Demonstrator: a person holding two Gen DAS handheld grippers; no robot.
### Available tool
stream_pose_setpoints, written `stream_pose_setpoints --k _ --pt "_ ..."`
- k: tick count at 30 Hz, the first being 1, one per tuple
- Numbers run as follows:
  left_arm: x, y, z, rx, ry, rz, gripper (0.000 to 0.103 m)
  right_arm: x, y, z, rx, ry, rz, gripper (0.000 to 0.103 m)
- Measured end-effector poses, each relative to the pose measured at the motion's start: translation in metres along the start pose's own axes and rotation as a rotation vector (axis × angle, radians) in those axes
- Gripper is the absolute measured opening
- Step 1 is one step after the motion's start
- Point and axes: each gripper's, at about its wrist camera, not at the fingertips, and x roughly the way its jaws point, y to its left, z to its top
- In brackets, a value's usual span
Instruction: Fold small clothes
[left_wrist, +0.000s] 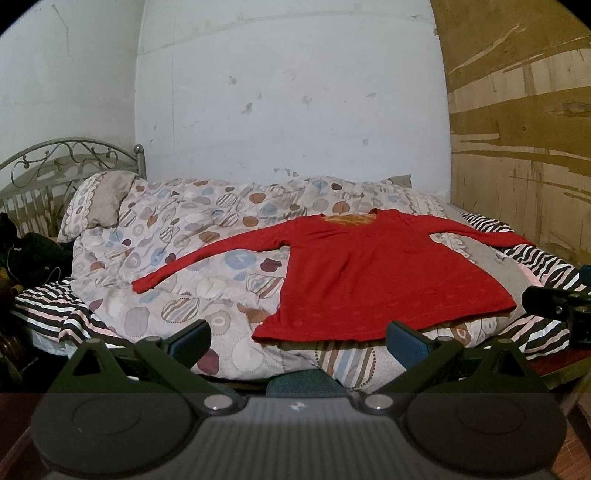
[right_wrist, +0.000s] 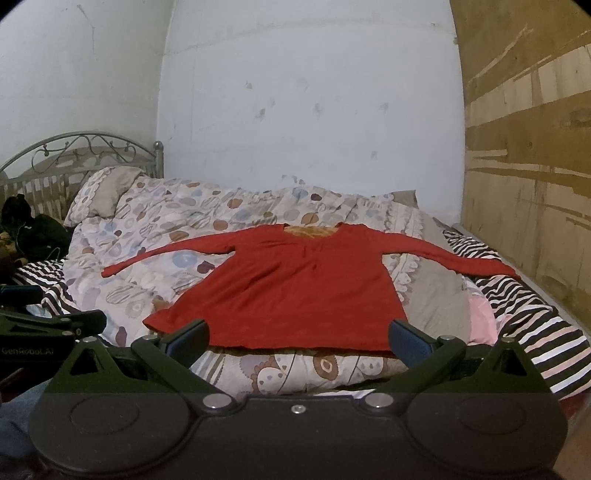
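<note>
Red long-sleeve top (left_wrist: 388, 273) is laid flat, front up, on the patterned duvet (left_wrist: 177, 236), collar toward the wall, hem (right_wrist: 295, 341) at the near edge of the bed. Both sleeves are spread out to the sides: left sleeve (left_wrist: 207, 254) runs across the duvet toward the pillow (left_wrist: 99, 203), right sleeve (right_wrist: 461, 258) trails over the grey patch onto the striped sheet (right_wrist: 517, 295). The spread-out layout reads as prep, so nothing is folded yet; every edge is exposed and reachable from your side.

Your left gripper (left_wrist: 297, 332) hangs short of the hem, jaws wide apart, nothing in them. It sits off the garment's left hem corner, likely because that's the side it will work. Your right gripper (right_wrist: 297, 338) is in the same state: fully spread, empty, hem visible between the pads but whether it touches them I can't tell. It's lined up on the body centre.

My read: first fold is sleeves inward. The duvet is soft and lumpy, so pinch the cloth only or you'll drag bedding with it.
</note>
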Motion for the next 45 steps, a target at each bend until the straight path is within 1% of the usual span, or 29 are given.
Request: stream_pose_setpoints --k 45 --pt "0.0002 0.0004 -0.0001 -0.003 0.002 -0.001 0.103 -0.0021 0.0060 -0.0023 -0.004 -0.001 -0.004 0.103"
